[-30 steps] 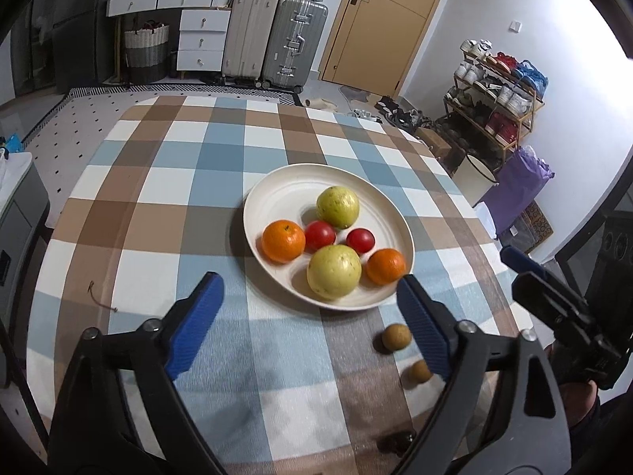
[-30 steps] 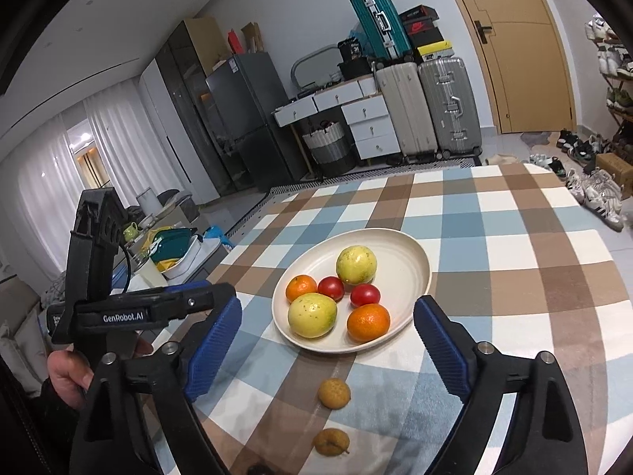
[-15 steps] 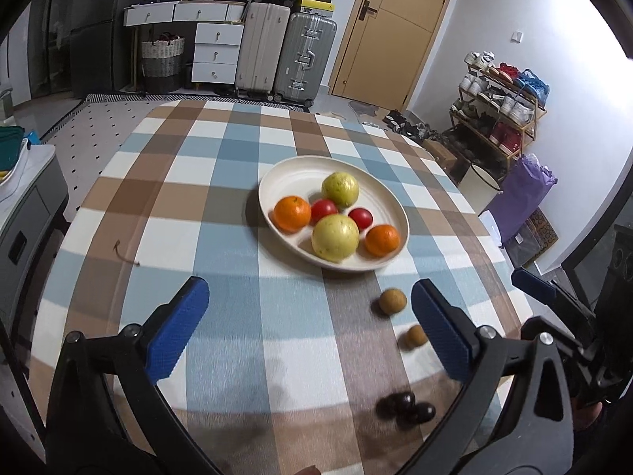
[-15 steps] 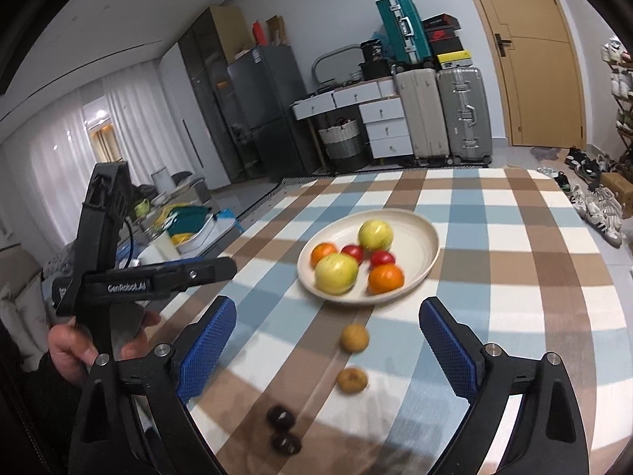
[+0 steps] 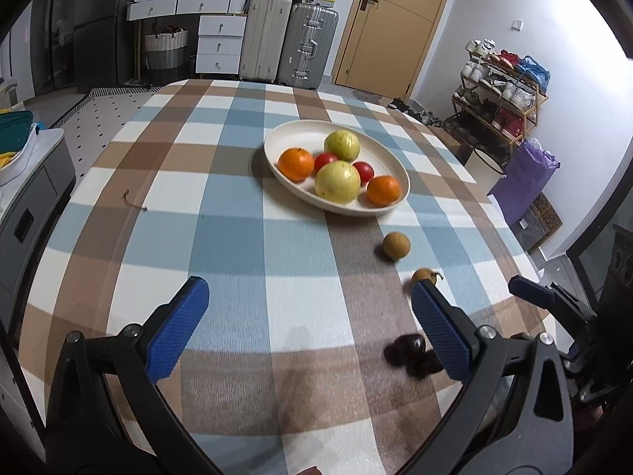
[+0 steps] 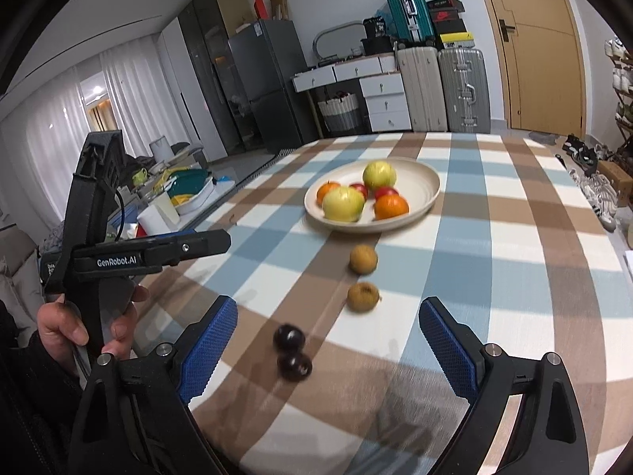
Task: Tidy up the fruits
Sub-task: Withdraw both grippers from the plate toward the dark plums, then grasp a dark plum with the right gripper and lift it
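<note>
A cream plate (image 5: 379,146) (image 6: 423,176) on the checked tablecloth holds two yellow-green apples, two oranges and two small red fruits. Nearer me lie two brown round fruits (image 5: 396,245) (image 6: 363,259) and two dark purple fruits (image 5: 409,346) (image 6: 290,336) on the cloth. My left gripper (image 5: 312,330) is open and empty, above the near edge of the table. My right gripper (image 6: 330,340) is open and empty, held above the dark fruits. The left gripper also shows from the side in the right wrist view (image 6: 158,251).
The table (image 5: 198,198) is round with a blue, brown and white cloth. Suitcases (image 5: 285,39), white drawers and a door stand behind it. A shoe rack (image 5: 502,95) and a purple bag are at the right. A low cabinet is at the left.
Both grippers have pulled back from the plate toward the near table edge. The plate now looks farther away and the brown and dark fruits have come fully into view.
</note>
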A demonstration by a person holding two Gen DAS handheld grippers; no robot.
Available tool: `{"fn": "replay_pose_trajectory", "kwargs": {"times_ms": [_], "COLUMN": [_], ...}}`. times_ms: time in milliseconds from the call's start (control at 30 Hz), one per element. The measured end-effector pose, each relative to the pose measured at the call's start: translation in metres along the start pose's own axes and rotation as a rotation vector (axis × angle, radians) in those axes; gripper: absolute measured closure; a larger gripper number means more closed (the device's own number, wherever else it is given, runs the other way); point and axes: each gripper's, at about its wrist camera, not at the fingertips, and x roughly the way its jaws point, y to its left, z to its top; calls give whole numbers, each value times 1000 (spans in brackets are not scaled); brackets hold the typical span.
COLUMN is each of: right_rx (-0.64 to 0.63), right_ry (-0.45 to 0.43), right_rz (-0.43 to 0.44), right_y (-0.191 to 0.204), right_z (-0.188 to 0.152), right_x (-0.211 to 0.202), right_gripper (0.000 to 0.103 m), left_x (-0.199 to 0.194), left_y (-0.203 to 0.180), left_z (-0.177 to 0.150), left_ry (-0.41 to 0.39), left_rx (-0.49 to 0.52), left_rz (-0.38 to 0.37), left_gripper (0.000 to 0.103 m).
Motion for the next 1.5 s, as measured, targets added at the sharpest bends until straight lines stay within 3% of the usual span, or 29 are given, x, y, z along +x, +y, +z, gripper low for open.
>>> {"fn": "replay_pose_trajectory", "kwargs": {"times_ms": [600, 800, 867, 933, 1100, 1500], "right_rx": [-60, -101, -104, -102, -43, -33], "right_ry": [111, 158, 169, 160, 135, 67], "right_rz": [59, 56, 70, 69, 76, 63], "right_y": [18, 27, 29, 28, 17, 10], "right_z": [-34, -41, -43, -44, -41, -28], "right_x": [32, 43, 46, 46, 42, 22], "right_gripper": [33, 54, 72, 76, 77, 77], "left_x": [1, 1, 2, 2, 3, 11], "left_y": [5, 5, 5, 5, 6, -3], "left_z": [-14, -14, -15, -15, -17, -21], "left_ry": [20, 19, 22, 22, 24, 62], "left_rx": [-12, -11, -14, -13, -12, 9], "left_rz": [10, 11, 10, 10, 9, -10], "left_gripper": [1, 1, 1, 1, 1, 1]}}
